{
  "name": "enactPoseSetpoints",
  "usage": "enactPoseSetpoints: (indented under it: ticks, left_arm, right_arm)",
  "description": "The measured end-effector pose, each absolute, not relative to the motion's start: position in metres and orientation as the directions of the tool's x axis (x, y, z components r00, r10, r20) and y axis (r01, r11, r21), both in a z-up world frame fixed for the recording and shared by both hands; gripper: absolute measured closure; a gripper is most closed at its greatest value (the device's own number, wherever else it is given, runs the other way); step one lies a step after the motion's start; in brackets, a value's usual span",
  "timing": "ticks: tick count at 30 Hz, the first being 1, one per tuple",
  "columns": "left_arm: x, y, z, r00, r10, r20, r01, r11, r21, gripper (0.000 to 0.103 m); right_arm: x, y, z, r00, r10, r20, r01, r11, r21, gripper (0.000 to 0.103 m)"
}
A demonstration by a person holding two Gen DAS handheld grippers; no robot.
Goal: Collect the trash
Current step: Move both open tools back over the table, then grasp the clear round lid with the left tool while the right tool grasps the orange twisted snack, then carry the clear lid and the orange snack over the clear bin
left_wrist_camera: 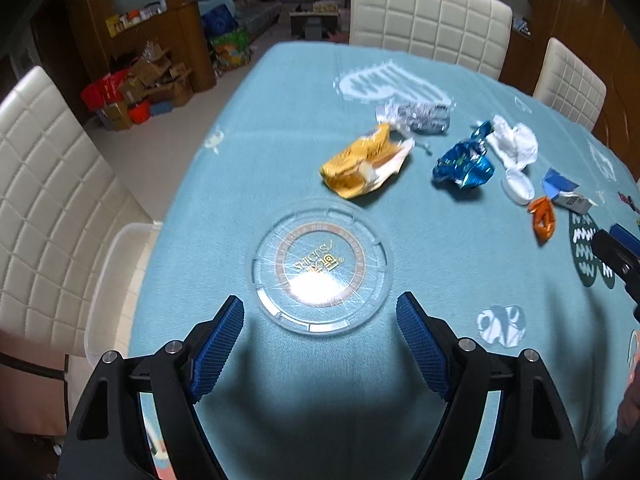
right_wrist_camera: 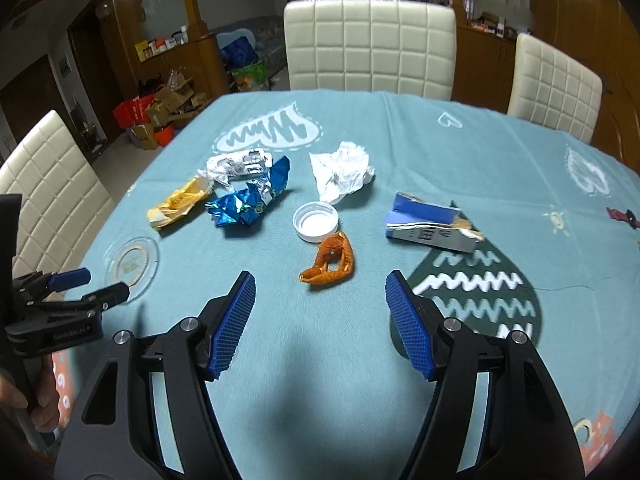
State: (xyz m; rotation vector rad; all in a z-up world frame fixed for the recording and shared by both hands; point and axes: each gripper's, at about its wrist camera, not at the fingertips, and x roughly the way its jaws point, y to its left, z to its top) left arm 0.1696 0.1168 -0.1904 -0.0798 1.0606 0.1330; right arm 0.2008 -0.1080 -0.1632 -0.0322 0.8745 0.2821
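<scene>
Hovering above the blue tablecloth [right_wrist_camera: 440, 160], both grippers stand with jaws apart and nothing between them; the left gripper [left_wrist_camera: 320, 316] points down at a clear round plastic lid [left_wrist_camera: 320, 266] lying flat just beyond its fingertips; the right gripper [right_wrist_camera: 320, 292] faces a crumpled orange wrapper [right_wrist_camera: 330, 264] just ahead of its pads. Trash lies scattered mid-table: a white bottle cap [right_wrist_camera: 315, 222] just beyond the orange wrapper, a torn blue-and-white carton [right_wrist_camera: 428, 226] to its right, a crumpled white tissue [right_wrist_camera: 344, 172] behind the cap, a blue foil wrapper [right_wrist_camera: 250, 202] to the left, touching a silver wrapper [right_wrist_camera: 238, 166], and a yellow wrapper [right_wrist_camera: 178, 204] beside both. 3 cream quilted chairs [right_wrist_camera: 370, 46] ring the table; a translucent plastic bin [left_wrist_camera: 116, 280] sits at the table's left edge.
</scene>
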Motion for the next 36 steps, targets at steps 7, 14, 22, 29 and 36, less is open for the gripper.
enactPoseSetpoints:
  ticks: [7,14,22,29,36]
  left_arm:
    - [0.187,0.116,-0.206,0.468,0.08,-0.88,-0.132,0.991,0.021,0.019]
    - [0.196,0.117,-0.209,0.495,0.087,-0.865,-0.121,0.992,0.03,0.015]
    - [0.192,0.117,-0.208,0.512,0.088,-0.855,-0.117,0.993,0.033,0.018]
    - [0.176,0.118,-0.19,0.547,0.105,-0.83,-0.129,0.991,0.04,0.018]
    - [0.155,0.117,-0.163,0.601,0.125,-0.79,-0.14,0.989,0.051,0.018]
  right_arm:
    - [0.227,-0.096,-0.185,0.574,0.226,-0.787,-0.261,0.962,0.087,0.026]
    - [0.243,-0.089,-0.202,0.559,0.197,-0.805,-0.25,0.966,0.062,0.038]
    - [0.239,-0.082,-0.207,0.541,0.206,-0.815,-0.285,0.957,0.052,0.068]
    - [0.222,-0.078,-0.186,0.567,0.231,-0.791,-0.318,0.947,0.048,0.069]
    - [0.197,-0.073,-0.159,0.607,0.25,-0.754,-0.34,0.94,0.038,0.069]
